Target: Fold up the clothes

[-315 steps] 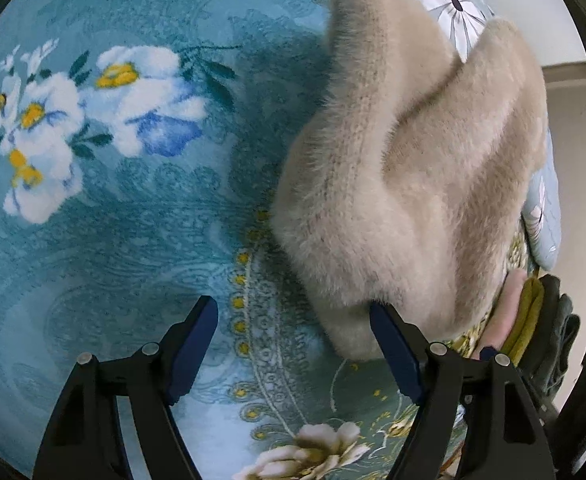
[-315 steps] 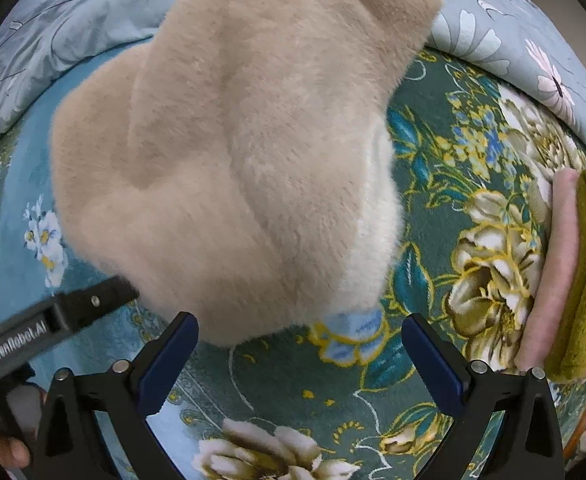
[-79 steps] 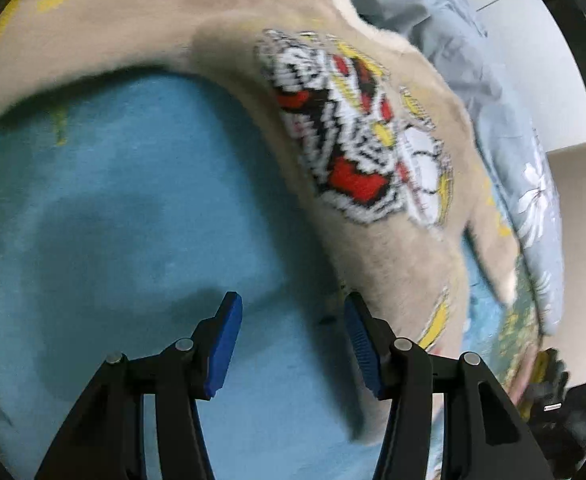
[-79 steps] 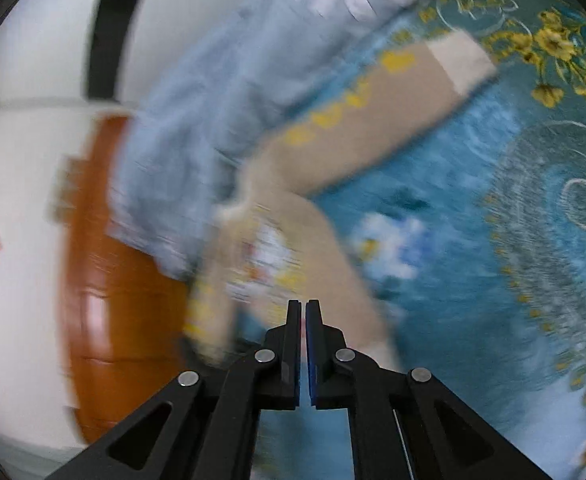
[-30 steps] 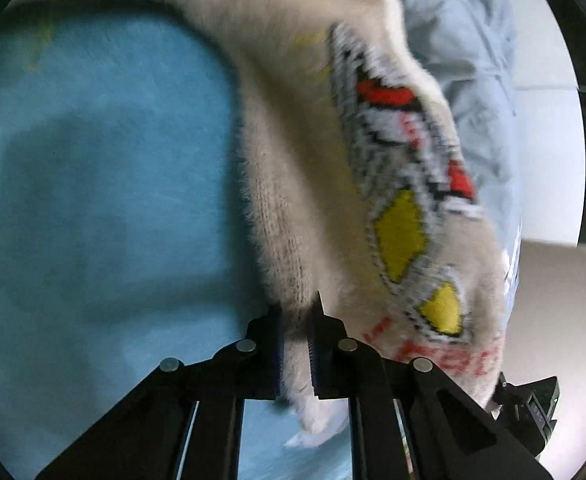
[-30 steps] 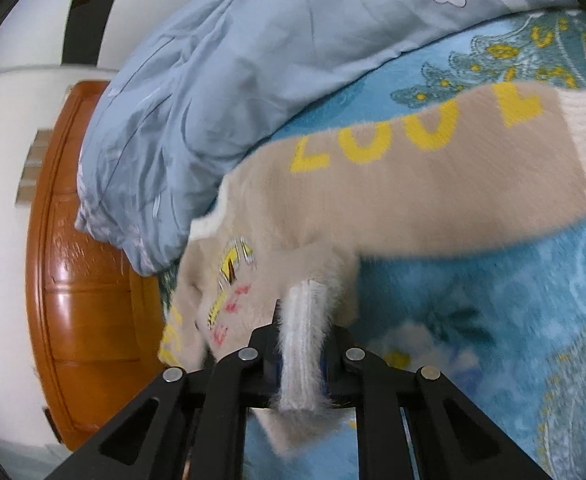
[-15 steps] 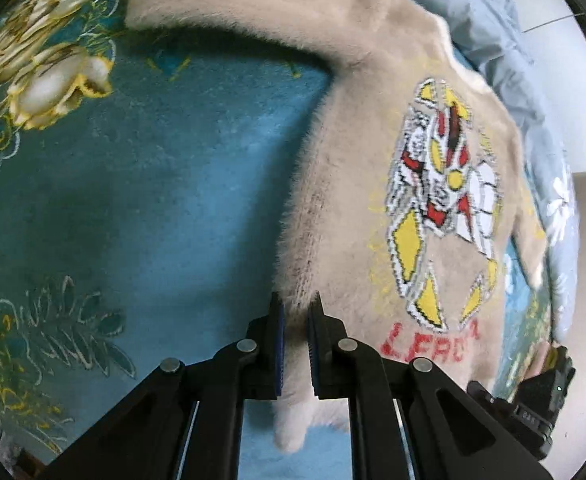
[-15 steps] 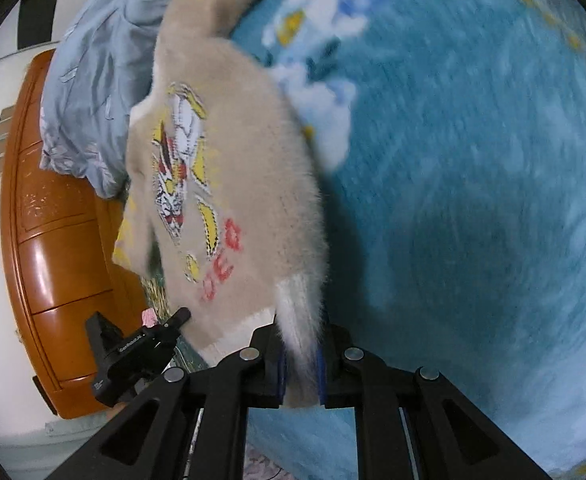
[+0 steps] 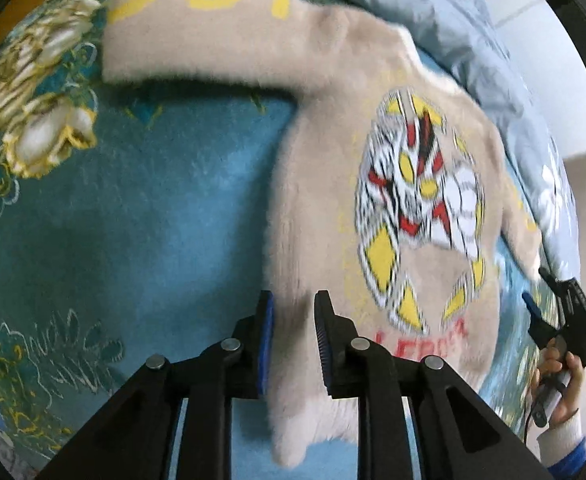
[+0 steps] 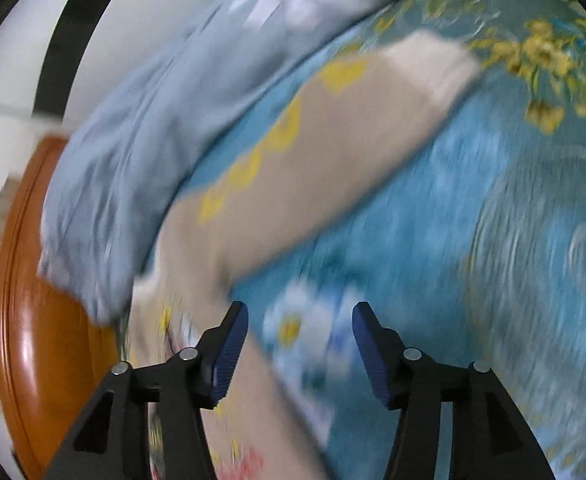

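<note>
Left gripper: the left gripper [image 9: 291, 340] had its blue-padded fingers [image 9: 264, 344] pinched on the hem corner half a second ago; now they stand parted, with the fuzzy edge lying loose in the gap between them.
Right gripper: the right gripper [image 10: 299, 350] was clamped on the other hem corner half a second ago; now its fingers [image 10: 229, 350] are spread wide with nothing between them, only blanket below. In the left wrist view it shows at the far right, held in the person's hand [image 9: 559, 376].
Garment: the fluffy beige knitted sweater with a red, yellow, black and white figure on its chest [image 9: 333, 208] lies spread face up on the bed, released at both hem corners. One sleeve with yellow letters [image 9: 197, 24] reaches out to the upper left; the right wrist view shows the other sleeve [image 10: 325, 152] stretched toward the upper right, its pale cuff at the end.
Surface: a teal plush blanket with printed flowers [image 9: 113, 220] lies under the sweater.
Around: a crumpled pale blue-grey floral quilt [image 10: 165, 120] lies just beside the collar end, along the far edge of the sweater; an orange-brown wooden headboard [image 10: 41, 320] stands beyond it.
Sharpness: the right wrist view is motion-blurred, so fine detail there cannot be told.
</note>
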Tool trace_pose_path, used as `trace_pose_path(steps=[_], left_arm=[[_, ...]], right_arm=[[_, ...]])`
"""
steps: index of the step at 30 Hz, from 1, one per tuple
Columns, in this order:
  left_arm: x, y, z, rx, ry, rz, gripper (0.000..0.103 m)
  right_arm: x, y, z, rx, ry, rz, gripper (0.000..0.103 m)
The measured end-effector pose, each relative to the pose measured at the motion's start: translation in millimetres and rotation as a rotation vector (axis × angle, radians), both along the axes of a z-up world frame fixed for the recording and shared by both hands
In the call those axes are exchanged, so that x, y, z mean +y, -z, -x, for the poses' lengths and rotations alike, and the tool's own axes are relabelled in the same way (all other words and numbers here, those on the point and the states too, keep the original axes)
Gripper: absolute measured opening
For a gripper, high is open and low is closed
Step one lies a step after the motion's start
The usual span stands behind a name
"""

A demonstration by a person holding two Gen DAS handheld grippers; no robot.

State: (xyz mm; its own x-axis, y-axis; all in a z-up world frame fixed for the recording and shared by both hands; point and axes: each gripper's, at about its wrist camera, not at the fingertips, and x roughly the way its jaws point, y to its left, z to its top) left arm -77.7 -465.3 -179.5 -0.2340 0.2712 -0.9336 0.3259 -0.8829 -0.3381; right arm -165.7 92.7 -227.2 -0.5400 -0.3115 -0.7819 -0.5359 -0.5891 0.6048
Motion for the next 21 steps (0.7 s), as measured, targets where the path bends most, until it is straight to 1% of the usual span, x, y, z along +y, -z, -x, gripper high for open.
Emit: trace_pose_path(steps=[2, 4, 5, 7, 10, 12, 13, 14, 15, 16, 17, 18, 19, 21], left_arm=[[-3, -2, 5, 0.031, -0.040, 0.007, 0.020], [-5, -8, 10, 0.079, -0.073, 0.025, 0.020], [-5, -14, 14, 0.115, -0.084, 0.044, 0.020], [-4, -20, 20, 0.147, -0.085, 0.057, 0.020], [9, -21, 38, 0.175, -0.069, 0.090, 0.023], [11, -23, 29, 0.182, -0.068, 0.105, 0.023], [11, -25, 26, 0.186, -0.072, 0.108, 0.026], [14, -28, 33, 0.188, -0.075, 0.106, 0.028], [17, -31, 39, 0.191, -0.078, 0.103, 0.033], [15, -35, 36, 0.191, -0.079, 0.101, 0.036], [13, -38, 32, 0.190, -0.080, 0.100, 0.037], [10, -41, 29, 0.190, -0.081, 0.098, 0.040], [13, -40, 30, 0.188, -0.084, 0.096, 0.042], [18, -35, 33, 0.184, -0.092, 0.093, 0.043]], right_arm=[[13, 5, 13, -0.008, 0.063, -0.020, 0.060], [21, 11, 25, -0.027, 0.089, -0.045, 0.063], [24, 14, 30, -0.033, 0.093, -0.050, 0.063], [29, 21, 38, -0.032, 0.102, -0.038, 0.066], [36, 24, 43, -0.005, 0.145, -0.007, 0.070], [38, 25, 43, 0.005, 0.159, 0.020, 0.070], [39, 26, 43, 0.010, 0.167, 0.034, 0.070], [40, 27, 43, 0.016, 0.174, 0.047, 0.070], [41, 28, 43, 0.021, 0.182, 0.061, 0.070], [42, 29, 43, 0.026, 0.189, 0.074, 0.069], [43, 30, 43, 0.031, 0.196, 0.087, 0.068], [44, 31, 43, 0.036, 0.204, 0.101, 0.065], [45, 32, 43, 0.041, 0.211, 0.114, 0.057], [46, 33, 43, 0.051, 0.226, 0.141, 0.050]])
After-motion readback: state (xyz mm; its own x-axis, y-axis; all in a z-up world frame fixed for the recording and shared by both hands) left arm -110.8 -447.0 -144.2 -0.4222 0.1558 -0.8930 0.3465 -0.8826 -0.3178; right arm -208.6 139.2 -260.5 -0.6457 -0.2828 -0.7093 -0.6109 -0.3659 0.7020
